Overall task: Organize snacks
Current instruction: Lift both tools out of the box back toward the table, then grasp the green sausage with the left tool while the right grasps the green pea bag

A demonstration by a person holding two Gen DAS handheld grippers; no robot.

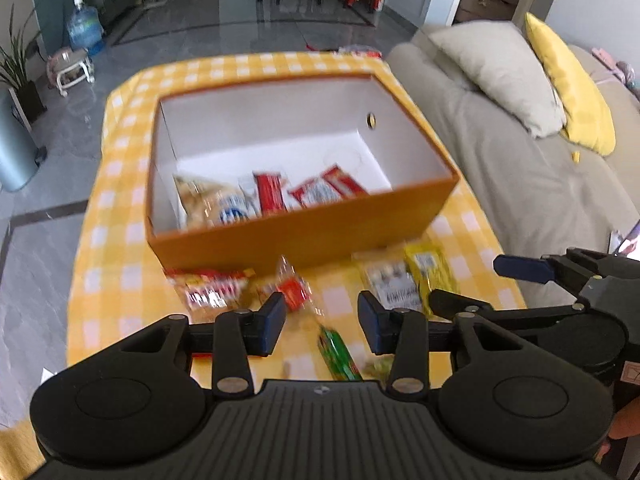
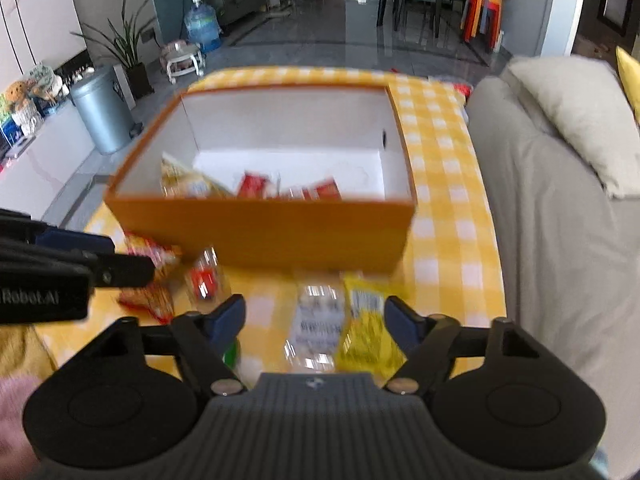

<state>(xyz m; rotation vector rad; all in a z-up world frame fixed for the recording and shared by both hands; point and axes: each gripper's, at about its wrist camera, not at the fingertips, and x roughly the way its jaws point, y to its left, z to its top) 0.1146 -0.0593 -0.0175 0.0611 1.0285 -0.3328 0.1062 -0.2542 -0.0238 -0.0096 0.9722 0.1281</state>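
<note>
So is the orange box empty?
No, the orange box already has snack packets lying on its white bottom.

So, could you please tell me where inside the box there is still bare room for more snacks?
The orange box has a bare white floor along its far wall and the right side by the round hole. The near-left corner is crowded: a pale bag and red packets. The cloth in front of the box is also cluttered.

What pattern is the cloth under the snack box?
Yellow and white checks on the tablecloth; it shows best in the left wrist view.
</note>
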